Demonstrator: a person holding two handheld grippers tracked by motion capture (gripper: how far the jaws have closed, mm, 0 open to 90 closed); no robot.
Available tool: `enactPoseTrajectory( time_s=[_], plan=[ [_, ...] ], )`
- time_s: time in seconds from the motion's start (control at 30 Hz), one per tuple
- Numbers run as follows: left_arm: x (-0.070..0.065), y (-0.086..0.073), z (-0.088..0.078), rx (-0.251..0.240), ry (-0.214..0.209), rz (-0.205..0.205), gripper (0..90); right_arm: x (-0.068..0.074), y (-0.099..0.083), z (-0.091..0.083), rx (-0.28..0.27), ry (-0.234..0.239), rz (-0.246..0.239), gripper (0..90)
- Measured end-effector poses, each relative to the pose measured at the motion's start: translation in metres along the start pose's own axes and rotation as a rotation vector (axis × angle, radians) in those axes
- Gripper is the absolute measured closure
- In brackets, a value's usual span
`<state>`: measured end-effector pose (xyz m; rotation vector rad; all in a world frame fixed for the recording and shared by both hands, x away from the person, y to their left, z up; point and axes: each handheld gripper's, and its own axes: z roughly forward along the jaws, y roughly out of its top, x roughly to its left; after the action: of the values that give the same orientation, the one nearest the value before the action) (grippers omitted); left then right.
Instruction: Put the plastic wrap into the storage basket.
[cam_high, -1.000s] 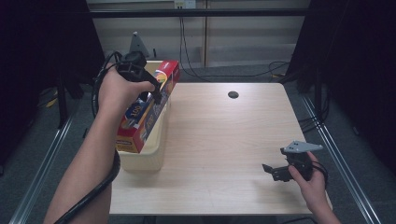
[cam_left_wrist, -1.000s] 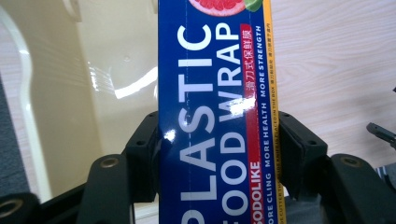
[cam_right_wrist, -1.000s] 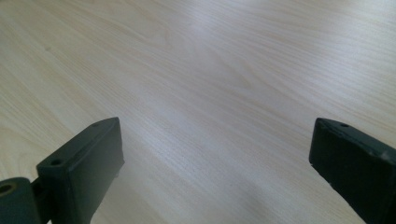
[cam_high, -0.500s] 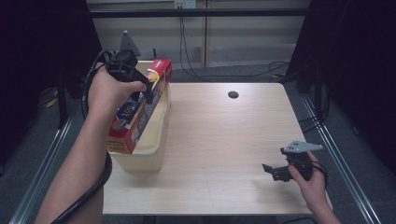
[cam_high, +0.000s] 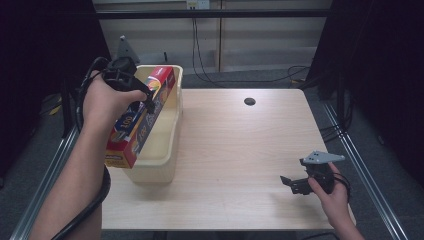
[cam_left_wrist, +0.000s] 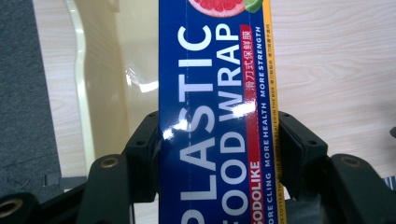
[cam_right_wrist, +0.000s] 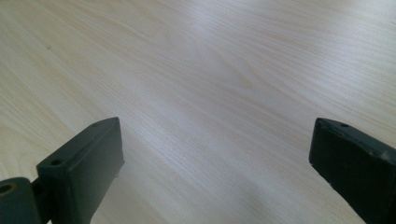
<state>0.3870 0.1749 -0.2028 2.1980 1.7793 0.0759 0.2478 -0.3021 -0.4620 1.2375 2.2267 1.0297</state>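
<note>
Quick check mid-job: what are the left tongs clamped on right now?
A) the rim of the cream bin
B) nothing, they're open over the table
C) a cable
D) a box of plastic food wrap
D: in the left gripper view both jaws of the left tongs press the sides of the plastic food wrap box, held over the cream bin.

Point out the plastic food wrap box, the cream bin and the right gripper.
plastic food wrap box (cam_left_wrist: 210, 140): left gripper view, its blue printed face.
cream bin (cam_high: 172, 135): high view, its right rim.
right gripper (cam_high: 287, 183): high view, between its fingertips.
</note>
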Motion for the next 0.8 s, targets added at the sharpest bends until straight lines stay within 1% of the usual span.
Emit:
enactPoseTrajectory(
  time_s=[0.1, 0.17, 0.57, 0.8],
  plan=[
    [0.003, -0.001, 0.001, -0.001, 0.003, -0.009, 41.5, 0.000, 0.000, 0.000, -0.001, -0.003, -0.002, 2.8],
    [0.005, -0.002, 0.002, 0.004, 0.011, -0.005, 41.5, 0.000, 0.000, 0.000, -0.001, -0.003, -0.003, 2.9],
    [0.008, -0.003, 0.009, 0.003, 0.021, -0.022, 41.4, 0.000, 0.000, 0.000, -0.002, -0.004, -0.001, 2.8],
    [0.009, -0.002, 0.015, 0.013, 0.025, -0.018, 41.4, 0.000, 0.000, -0.001, 0.000, -0.004, 0.003, 2.8]
  ],
)
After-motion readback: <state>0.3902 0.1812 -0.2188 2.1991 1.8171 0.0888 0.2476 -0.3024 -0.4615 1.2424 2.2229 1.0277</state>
